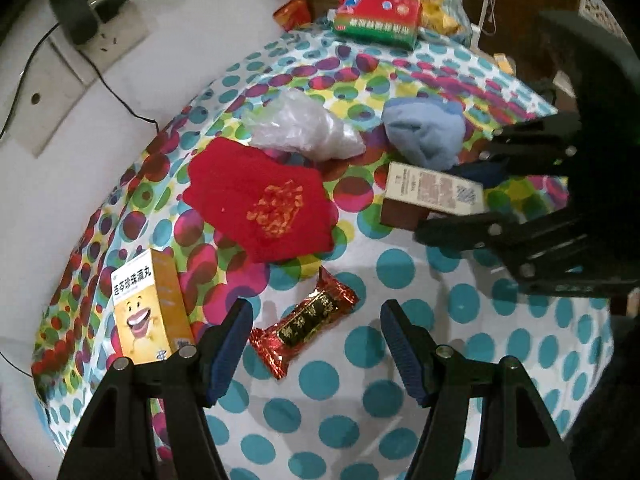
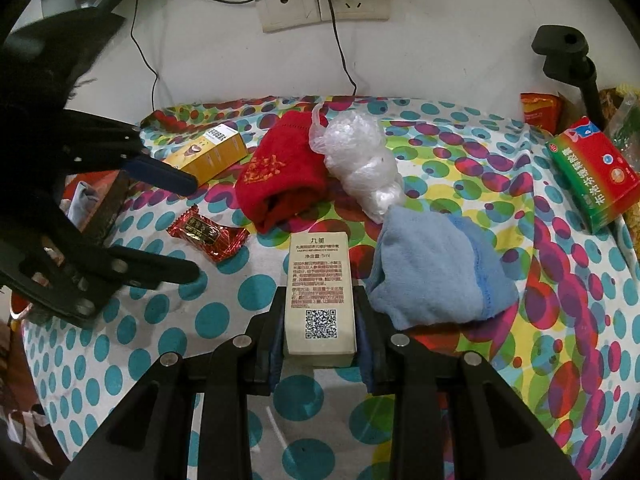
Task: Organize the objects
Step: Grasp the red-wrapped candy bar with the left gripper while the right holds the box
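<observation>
A small cream cardboard box printed with a QR code (image 2: pixel 320 300) is clamped between the pads of the right gripper (image 2: pixel 320 344), its far end reaching out over the dotted tablecloth (image 2: pixel 224 312). Just right of the box a folded light-blue cloth (image 2: pixel 436 268) is seen; ahead of it lie a red embroidered cloth (image 2: pixel 280 176) and a crumpled clear plastic bag (image 2: pixel 360 160).

The left gripper (image 1: pixel 316 344) is held open, nothing between its jaws, just above a red foil-wrapped candy (image 1: pixel 304 320); a yellow medicine box (image 1: pixel 148 304) lies just to its left.

The step in hand is judged to be carrying the cream box to its place while the candy is approached. Next, the left jaws would need lowering around the candy and closing.
</observation>
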`<state>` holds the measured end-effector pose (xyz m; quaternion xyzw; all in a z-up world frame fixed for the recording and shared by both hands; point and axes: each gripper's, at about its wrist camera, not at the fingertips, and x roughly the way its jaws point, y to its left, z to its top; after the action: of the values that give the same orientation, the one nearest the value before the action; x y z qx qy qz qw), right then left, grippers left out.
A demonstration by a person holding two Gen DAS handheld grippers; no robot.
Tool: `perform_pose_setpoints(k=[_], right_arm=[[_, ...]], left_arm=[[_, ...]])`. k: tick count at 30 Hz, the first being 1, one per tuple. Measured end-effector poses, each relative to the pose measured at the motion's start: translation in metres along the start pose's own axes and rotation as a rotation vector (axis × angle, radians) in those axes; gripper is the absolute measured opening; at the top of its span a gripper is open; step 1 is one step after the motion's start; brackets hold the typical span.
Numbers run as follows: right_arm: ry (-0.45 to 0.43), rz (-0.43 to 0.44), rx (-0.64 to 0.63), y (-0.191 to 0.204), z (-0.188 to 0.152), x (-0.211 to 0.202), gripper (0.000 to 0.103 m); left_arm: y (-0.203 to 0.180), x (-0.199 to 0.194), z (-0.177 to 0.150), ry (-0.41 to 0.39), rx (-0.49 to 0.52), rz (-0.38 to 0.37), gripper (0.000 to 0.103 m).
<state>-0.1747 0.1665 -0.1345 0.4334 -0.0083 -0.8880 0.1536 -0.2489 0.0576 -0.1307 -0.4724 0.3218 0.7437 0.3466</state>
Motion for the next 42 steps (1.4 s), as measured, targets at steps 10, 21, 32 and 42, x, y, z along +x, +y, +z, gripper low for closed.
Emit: perform_pose_setpoints(k=[10, 21, 32, 42], right_arm=[[-0.001, 0.005, 0.005, 0.0, 0.0, 0.0, 0.029], [-0.002, 0.009, 0.006, -0.001, -0.001, 0.001, 0.03], [0.002, -0.016, -0.014, 0.0, 0.0, 0.002, 0.03], [0.009, -0.058, -0.053, 0.008, 0.002, 0.004, 0.032]], left_arm=[[0.007, 0.008, -0.007, 0.0, -0.082, -0.092, 0.024], [0.002, 0.0, -0.024, -0.055, -0.225, -0.078, 0.019], [0.004, -0.016, -0.039, -0.075, -0.494, 0.098, 0.019], [0.009, -0.04, -0.058, -0.083, -0.642, 0.183, 0.019]])
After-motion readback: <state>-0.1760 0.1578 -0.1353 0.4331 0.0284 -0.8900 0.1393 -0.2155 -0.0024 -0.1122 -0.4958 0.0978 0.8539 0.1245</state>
